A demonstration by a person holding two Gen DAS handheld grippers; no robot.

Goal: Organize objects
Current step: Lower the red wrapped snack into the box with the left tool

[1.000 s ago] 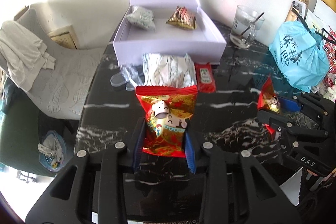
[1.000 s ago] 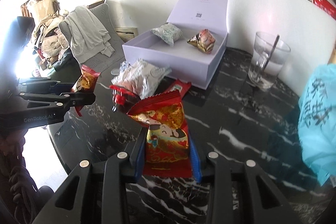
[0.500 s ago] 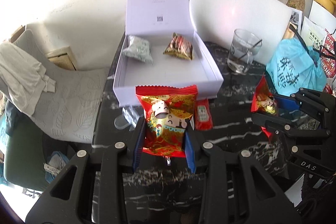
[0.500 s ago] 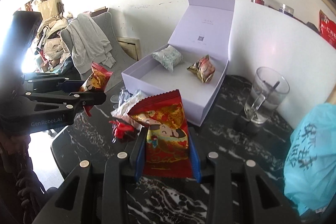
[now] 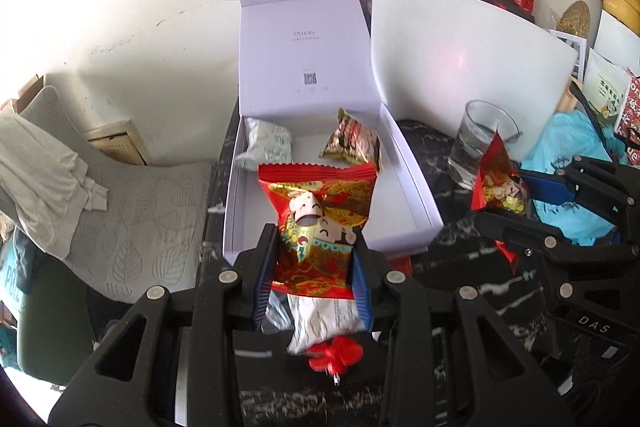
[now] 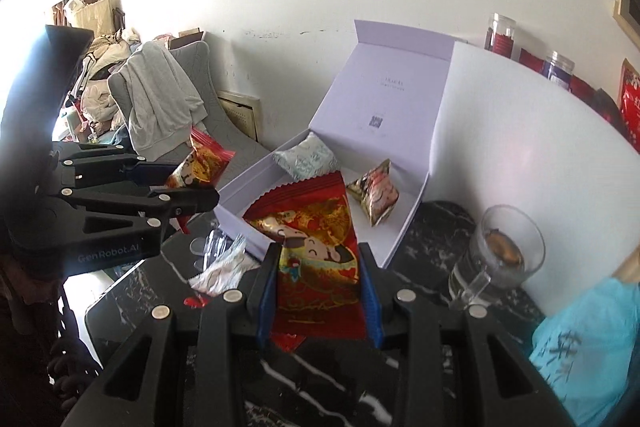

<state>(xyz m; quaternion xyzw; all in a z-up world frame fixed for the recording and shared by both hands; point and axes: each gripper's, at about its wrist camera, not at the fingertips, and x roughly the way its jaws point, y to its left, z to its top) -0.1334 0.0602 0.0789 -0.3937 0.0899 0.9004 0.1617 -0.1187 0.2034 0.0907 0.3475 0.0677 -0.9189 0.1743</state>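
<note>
While each gripper stays clamped on its own red packet, the left packet (image 5: 318, 227) hangs over the near end of the open box (image 5: 404, 163) ahead of the fingers, and the right packet (image 6: 316, 243) at its near wall. Carry both past that wall, clear of the two packets at the far end, lower them well apart, and only then part the fingers.

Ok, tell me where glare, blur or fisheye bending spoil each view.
Left wrist view: the white board edges bow from fisheye, and the red clip is smeared. Right wrist view: window glare bleaches the left edge beside the left claw; corners go dark.
</note>
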